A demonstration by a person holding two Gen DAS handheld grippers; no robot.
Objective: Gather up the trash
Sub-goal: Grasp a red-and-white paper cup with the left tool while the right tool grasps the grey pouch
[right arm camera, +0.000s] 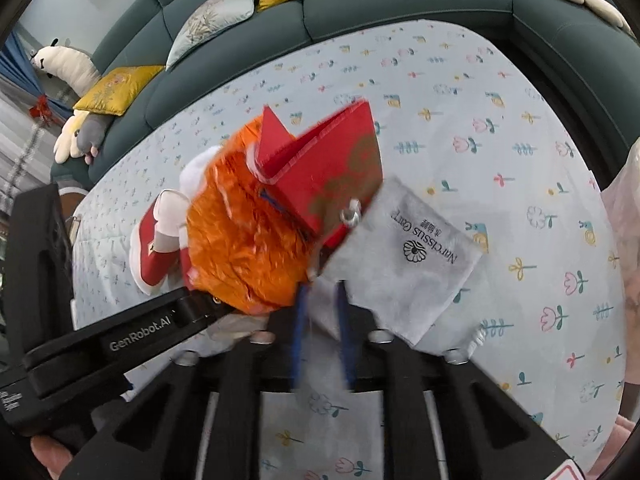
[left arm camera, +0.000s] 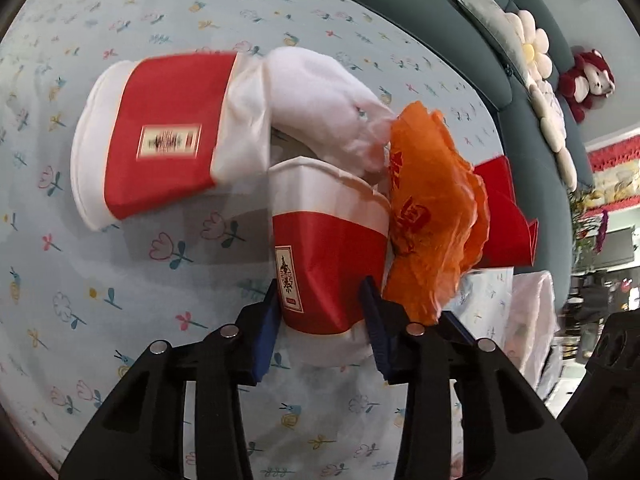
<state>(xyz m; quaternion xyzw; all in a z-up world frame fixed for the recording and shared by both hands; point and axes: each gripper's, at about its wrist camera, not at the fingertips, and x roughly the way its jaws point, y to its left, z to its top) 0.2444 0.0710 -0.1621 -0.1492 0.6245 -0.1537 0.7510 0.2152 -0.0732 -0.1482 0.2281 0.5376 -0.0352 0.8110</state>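
Observation:
My left gripper [left arm camera: 322, 300] is shut on a red-and-white paper cup [left arm camera: 326, 248], its blue pads on either side of the cup's base. A second red-and-white cup [left arm camera: 160, 136] lies on its side to the upper left, with crumpled white tissue [left arm camera: 320, 104] by its mouth. An orange plastic bag [left arm camera: 432, 216] and a red paper box [left arm camera: 504, 224] sit to the right. My right gripper [right arm camera: 322, 300] is shut on a grey fabric pouch [right arm camera: 404, 256], next to the orange bag [right arm camera: 248, 236] and red box [right arm camera: 328, 168].
The table carries a light blue floral cloth [left arm camera: 120, 280]. A dark green sofa [right arm camera: 360, 4] with yellow and pale cushions curves round the far side. A translucent pink bag [left arm camera: 528, 320] hangs at the table's right edge. Plush toys sit on the sofa.

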